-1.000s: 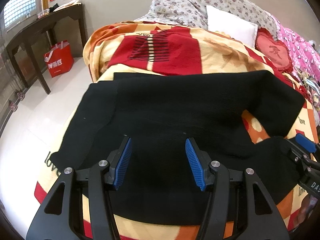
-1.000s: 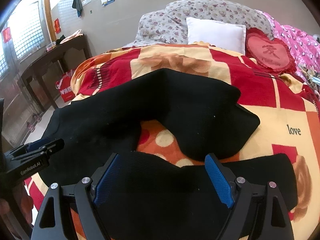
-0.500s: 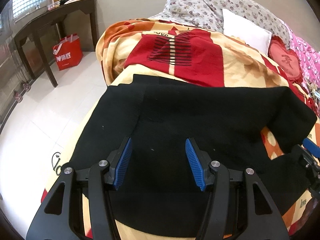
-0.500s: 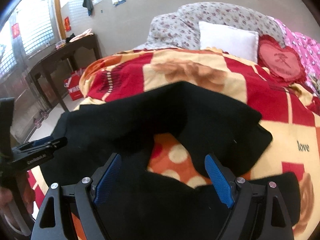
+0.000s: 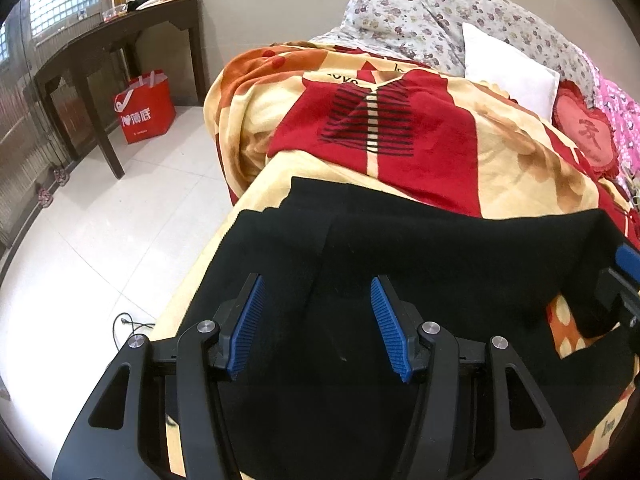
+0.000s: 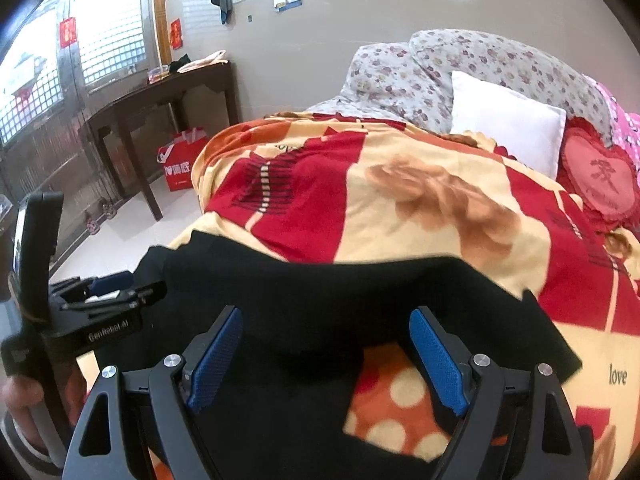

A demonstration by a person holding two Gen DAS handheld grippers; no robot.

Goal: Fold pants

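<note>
Black pants (image 5: 420,248) lie spread on the red, orange and cream blanket (image 5: 432,148) at the near end of the bed; they also show in the right wrist view (image 6: 320,300), with the two legs parted around a dotted orange patch (image 6: 396,396). My left gripper (image 5: 316,320) is open and empty, hovering over the waist end near the bed's left edge. My right gripper (image 6: 326,356) is open and empty above the fork of the legs. The left gripper shows at the left of the right wrist view (image 6: 100,300); the right gripper's tip shows at the right edge of the left wrist view (image 5: 624,276).
Floral pillows (image 5: 460,12), a white pillow (image 5: 508,68) and a red heart cushion (image 5: 584,136) lie at the head of the bed. A dark wooden table (image 5: 104,52) and a red shopping bag (image 5: 144,108) stand on the white tile floor (image 5: 100,248) to the left. A cable (image 5: 128,322) lies beside the bed.
Both grippers have moved left and pulled back toward the near edge of the bed, staying open. The pants have not visibly shifted.
</note>
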